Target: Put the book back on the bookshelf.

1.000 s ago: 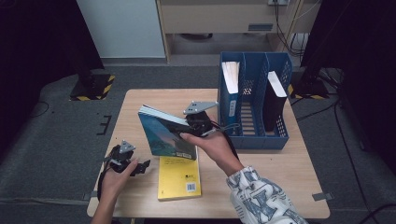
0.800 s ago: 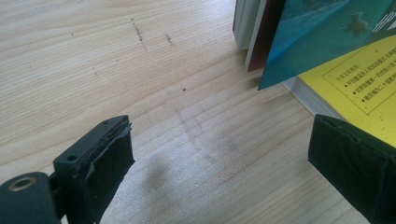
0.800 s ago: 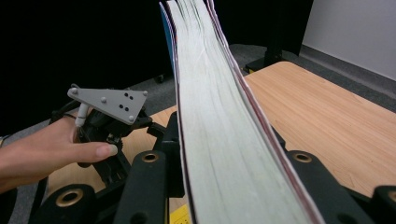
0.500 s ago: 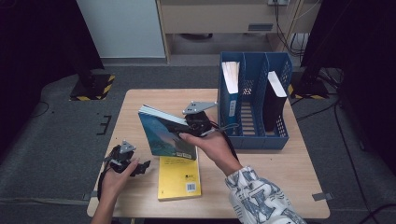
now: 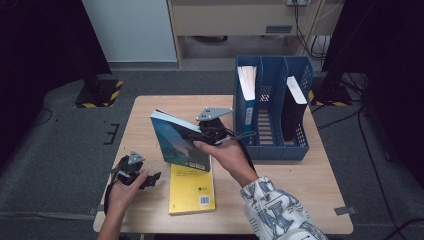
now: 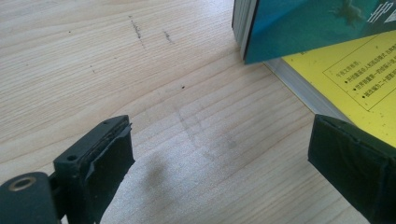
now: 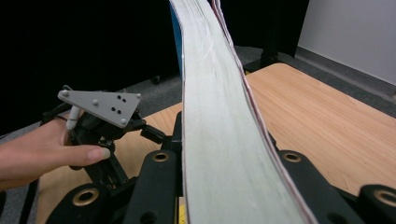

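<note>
A teal-covered book (image 5: 179, 142) stands tilted above the table, with my right gripper (image 5: 204, 134) shut on its page edge. In the right gripper view the pale page block (image 7: 217, 116) runs up between the two black jaws of the right gripper (image 7: 224, 161). A yellow book (image 5: 192, 188) lies flat on the table under the teal one. My left gripper (image 5: 138, 173) rests low at the table's front left, open, and nothing lies between its pads (image 6: 100, 161). From the left gripper view the teal book's corner (image 6: 303, 23) hangs over the yellow book (image 6: 355, 70).
A blue file rack (image 5: 273, 145) stands at the table's right rear, holding a white-edged folder (image 5: 247, 82) and a dark book (image 5: 295, 107). Bare wooden tabletop (image 5: 295, 185) lies at the front right. The left hand and its gripper (image 7: 100, 126) appear beyond the book.
</note>
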`<state>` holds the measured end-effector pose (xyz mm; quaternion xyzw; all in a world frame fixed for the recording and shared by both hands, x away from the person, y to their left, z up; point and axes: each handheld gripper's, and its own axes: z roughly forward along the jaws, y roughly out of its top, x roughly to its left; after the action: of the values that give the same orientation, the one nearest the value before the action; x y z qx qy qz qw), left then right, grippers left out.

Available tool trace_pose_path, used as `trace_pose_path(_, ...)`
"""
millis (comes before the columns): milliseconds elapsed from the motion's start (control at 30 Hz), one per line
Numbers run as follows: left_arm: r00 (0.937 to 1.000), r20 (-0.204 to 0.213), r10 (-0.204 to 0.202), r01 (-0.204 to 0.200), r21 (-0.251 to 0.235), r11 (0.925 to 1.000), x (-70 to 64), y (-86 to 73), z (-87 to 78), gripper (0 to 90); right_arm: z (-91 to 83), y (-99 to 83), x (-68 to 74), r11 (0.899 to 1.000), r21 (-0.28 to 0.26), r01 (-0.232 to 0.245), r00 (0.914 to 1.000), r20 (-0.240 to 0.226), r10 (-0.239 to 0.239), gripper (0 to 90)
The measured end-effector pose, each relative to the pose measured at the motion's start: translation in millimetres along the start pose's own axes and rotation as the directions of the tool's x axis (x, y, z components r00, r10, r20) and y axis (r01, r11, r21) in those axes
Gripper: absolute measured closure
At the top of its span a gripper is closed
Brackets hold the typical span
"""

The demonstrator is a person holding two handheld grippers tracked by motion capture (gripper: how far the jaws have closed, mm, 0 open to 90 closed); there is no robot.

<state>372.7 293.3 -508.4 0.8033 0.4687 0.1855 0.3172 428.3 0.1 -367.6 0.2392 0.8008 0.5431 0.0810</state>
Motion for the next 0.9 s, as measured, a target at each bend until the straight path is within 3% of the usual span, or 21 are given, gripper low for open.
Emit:
trace_pose_path(200,1.0,-0.001,-0.002,0.002,0.002,1.0,1.0,-0.4,-0.3,6.1,1.0,0.8,-4.4,1.0,-0.008,-0.022,0.9991,0.037,0.022,72.6)
trace_pose_path(400,1.0,-0.001,-0.004,0.004,0.005,1.0,1.7,-0.7,-0.2,6.1,1.7,3.0,-10.2,0.997,-0.013,-0.073,0.9956,0.059,0.073,73.5)
trace_pose_path(533,1.0,-0.002,-0.006,0.006,0.006,1.0,2.1,-1.0,-0.2,6.1,0.1,2.0,-12.8,0.994,-0.024,-0.11,0.992,0.059,0.111,73.6)
trace_pose_path(900,0.9999,-0.013,-0.004,0.004,0.016,0.9999,3.0,-1.7,0.4,6.1,-18.7,3.5,-9.9,0.992,-0.029,-0.127,0.991,0.04,0.128,73.7)
